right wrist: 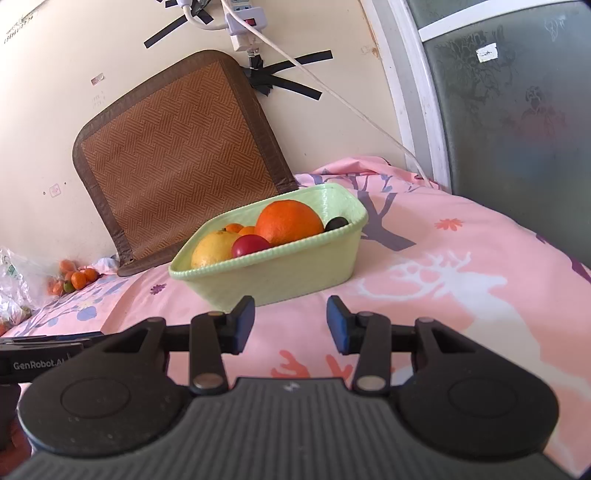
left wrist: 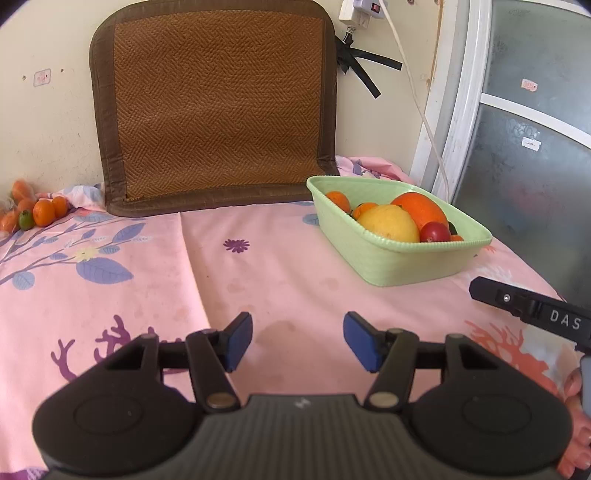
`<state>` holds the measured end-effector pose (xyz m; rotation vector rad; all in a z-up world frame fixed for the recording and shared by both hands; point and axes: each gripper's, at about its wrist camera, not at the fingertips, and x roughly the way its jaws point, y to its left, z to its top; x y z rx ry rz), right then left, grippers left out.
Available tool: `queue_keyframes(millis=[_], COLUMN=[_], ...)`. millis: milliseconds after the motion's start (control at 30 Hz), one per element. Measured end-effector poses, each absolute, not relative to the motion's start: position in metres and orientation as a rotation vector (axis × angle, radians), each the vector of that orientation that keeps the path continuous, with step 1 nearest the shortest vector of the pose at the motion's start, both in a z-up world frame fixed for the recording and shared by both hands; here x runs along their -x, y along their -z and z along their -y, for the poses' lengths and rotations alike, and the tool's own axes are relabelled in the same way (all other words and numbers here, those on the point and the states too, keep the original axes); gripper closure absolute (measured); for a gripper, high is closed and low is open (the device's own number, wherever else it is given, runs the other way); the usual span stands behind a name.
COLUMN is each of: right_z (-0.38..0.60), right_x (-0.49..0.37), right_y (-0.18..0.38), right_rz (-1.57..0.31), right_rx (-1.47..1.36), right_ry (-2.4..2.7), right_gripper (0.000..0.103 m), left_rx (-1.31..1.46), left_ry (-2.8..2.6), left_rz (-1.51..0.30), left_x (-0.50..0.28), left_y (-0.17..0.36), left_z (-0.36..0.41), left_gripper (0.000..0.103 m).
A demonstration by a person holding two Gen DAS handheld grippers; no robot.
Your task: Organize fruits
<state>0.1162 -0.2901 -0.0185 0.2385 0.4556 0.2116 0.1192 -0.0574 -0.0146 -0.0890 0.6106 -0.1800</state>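
A pale green basket (left wrist: 399, 266) (right wrist: 280, 277) stands on the pink floral cloth. It holds a big orange (left wrist: 419, 208) (right wrist: 290, 221), a yellow fruit (left wrist: 388, 221) (right wrist: 214, 249), a small red fruit (left wrist: 434, 232) (right wrist: 249, 245), small oranges (left wrist: 338, 201) and a dark fruit (right wrist: 337, 222). Loose small oranges (left wrist: 44, 212) (right wrist: 75, 278) and a green fruit (left wrist: 25, 219) lie by the wall at the far left. My left gripper (left wrist: 298, 338) is open and empty, short of the basket and to its left. My right gripper (right wrist: 291, 323) is just in front of the basket, jaws still opening, nothing between them.
A brown woven mat (left wrist: 218, 99) (right wrist: 173, 162) leans on the wall behind the basket. A power strip (right wrist: 245, 22) with a white cable (left wrist: 417, 99) hangs above. A frosted glass door (left wrist: 532, 147) borders the right. A plastic bag (right wrist: 14, 280) lies far left.
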Motion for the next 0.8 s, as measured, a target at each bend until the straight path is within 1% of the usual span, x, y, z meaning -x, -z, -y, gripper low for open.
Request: queue_keyframes(millis=[800], right_z=[0.2903], right_x=[-0.1174], right_y=[0.0186], right_rz=[-0.462], right_rx=[-0.246], right_ry=[-0.210], right_gripper=[0.057], left_rx=[0.080], left_ry=[0.178], left_rz=[-0.606], left_x=[-0.1193], left_y=[0.0151], left_z=[0.0593], left_gripper=[0.045])
